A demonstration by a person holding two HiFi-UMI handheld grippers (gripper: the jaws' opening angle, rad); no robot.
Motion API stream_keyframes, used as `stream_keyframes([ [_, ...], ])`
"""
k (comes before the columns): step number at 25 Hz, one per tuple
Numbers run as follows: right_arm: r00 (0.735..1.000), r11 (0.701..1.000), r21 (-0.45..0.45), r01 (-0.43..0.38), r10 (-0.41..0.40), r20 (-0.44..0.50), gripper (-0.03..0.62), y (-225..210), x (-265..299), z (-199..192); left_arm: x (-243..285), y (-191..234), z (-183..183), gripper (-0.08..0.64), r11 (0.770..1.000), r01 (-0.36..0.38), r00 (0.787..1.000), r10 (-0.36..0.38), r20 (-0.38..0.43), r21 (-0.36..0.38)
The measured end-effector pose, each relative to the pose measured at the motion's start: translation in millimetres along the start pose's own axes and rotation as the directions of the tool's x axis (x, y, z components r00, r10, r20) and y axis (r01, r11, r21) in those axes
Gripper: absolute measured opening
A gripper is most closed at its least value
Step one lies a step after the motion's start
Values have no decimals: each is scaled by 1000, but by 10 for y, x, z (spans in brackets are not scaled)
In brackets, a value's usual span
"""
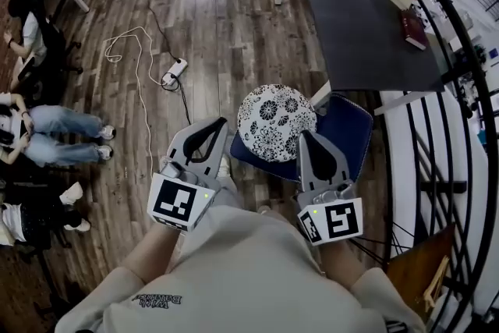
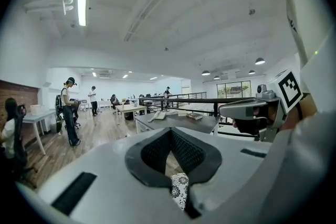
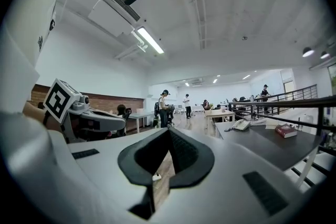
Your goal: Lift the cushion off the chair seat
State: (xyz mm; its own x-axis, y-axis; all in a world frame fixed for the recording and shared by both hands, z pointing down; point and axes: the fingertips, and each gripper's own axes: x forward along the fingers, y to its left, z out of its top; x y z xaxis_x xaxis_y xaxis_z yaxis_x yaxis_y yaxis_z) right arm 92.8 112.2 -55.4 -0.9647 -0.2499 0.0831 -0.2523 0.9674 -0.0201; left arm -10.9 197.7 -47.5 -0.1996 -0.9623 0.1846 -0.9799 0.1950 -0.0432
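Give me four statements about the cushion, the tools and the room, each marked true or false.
1. The round black-and-white floral cushion lies on the blue chair seat. True.
2. The right tool has its jaws wide apart. False: they are together, with nothing held.
3. A red book lies on the dark grey table. True.
4. The white power strip sits on that table. False: it lies on the wooden floor.
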Motion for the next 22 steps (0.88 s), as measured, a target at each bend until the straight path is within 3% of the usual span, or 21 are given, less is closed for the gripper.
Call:
stream_keyframes([
  [11,991,991,-20,136,-136,-17,3,-3,950,128,496,957,-4,5,995,102,995,-102,-8,-9],
  [14,985,983,-61,173,-174,-14,3,33,1152,178,575,1160,25,5,990,139,990,-139,5,-4],
  [17,981,973,-132,191,-193,2,3,111,1314,227,690,1252,28,5,983,182,983,-182,22,1],
  [22,971,964,-114,241,-240,21,2,57,1406,300,874,1225,91,5,971,238,970,-238,50,-5],
])
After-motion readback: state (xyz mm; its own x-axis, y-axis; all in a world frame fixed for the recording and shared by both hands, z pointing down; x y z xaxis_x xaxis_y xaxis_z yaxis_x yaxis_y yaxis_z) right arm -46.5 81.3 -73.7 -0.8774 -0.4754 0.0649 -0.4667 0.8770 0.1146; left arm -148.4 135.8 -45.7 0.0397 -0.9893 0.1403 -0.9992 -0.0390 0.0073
